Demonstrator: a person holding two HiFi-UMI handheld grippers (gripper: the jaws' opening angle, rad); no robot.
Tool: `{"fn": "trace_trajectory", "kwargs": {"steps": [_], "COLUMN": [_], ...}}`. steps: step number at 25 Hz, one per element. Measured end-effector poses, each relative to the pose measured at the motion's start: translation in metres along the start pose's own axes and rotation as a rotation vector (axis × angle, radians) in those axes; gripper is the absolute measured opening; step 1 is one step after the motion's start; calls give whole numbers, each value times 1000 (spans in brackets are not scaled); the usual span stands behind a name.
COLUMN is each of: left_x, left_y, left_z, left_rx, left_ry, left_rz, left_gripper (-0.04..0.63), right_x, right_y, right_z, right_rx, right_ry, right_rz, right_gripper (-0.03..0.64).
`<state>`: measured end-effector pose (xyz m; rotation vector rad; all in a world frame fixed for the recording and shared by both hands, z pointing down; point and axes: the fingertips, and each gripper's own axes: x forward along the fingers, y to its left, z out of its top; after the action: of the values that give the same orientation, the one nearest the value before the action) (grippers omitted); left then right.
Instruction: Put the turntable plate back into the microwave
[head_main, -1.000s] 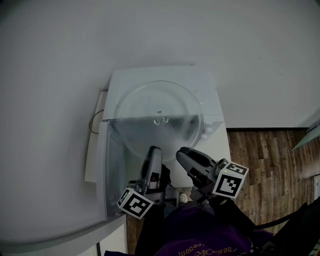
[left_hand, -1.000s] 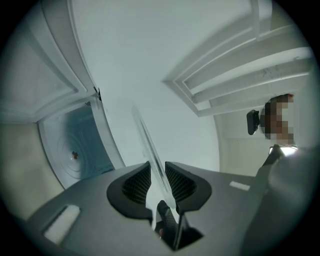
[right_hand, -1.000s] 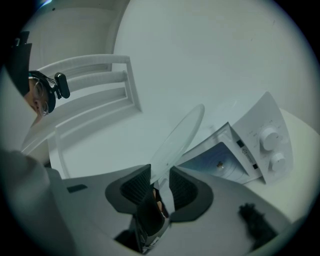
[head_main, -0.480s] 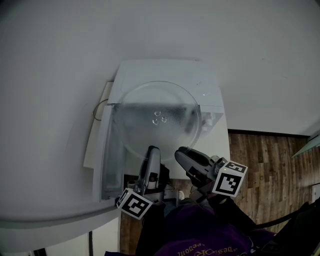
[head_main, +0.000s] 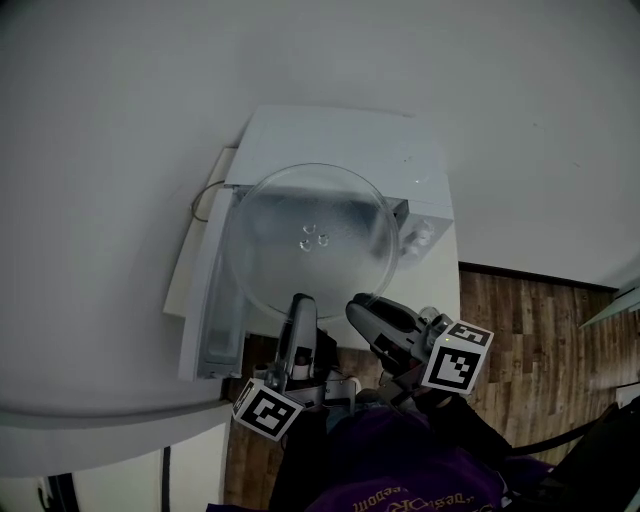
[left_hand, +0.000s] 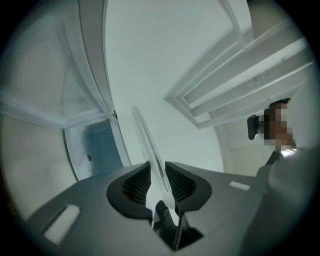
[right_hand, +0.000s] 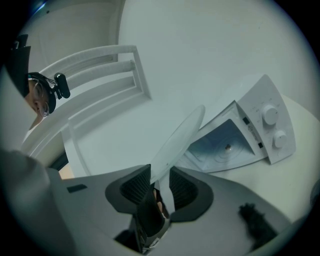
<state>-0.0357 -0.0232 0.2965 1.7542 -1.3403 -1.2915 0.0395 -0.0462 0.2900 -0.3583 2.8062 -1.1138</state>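
As your left gripper clamps the plate by its near rim, the glass reaches ahead of the jaws; your right gripper grips the same rim alongside. The plate has dropped from the microwave roof toward the open cavity ahead, so sliding it in looks next.

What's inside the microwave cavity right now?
In the right gripper view, the microwave cavity shows a ringed floor with a small drive hub at its centre, and nothing else visible. In the head view the turntable plate covers the cavity.
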Motion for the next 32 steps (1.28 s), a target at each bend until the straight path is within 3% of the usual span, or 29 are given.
{"fn": "trace_trajectory", "kwargs": {"steps": [18, 32], "left_x": [-26, -39], "left_y": [14, 43], "left_z": [0, -11], "left_rx": [80, 3], "left_ry": [-36, -52], "left_rz": [45, 98], "left_gripper": [98, 101], "right_x": [2, 4], "right_y": [-5, -23], "right_z": [-26, -47], "right_rx": [52, 64], "right_ry": [94, 143], "right_rz": [34, -6], "right_gripper": [124, 124]}}
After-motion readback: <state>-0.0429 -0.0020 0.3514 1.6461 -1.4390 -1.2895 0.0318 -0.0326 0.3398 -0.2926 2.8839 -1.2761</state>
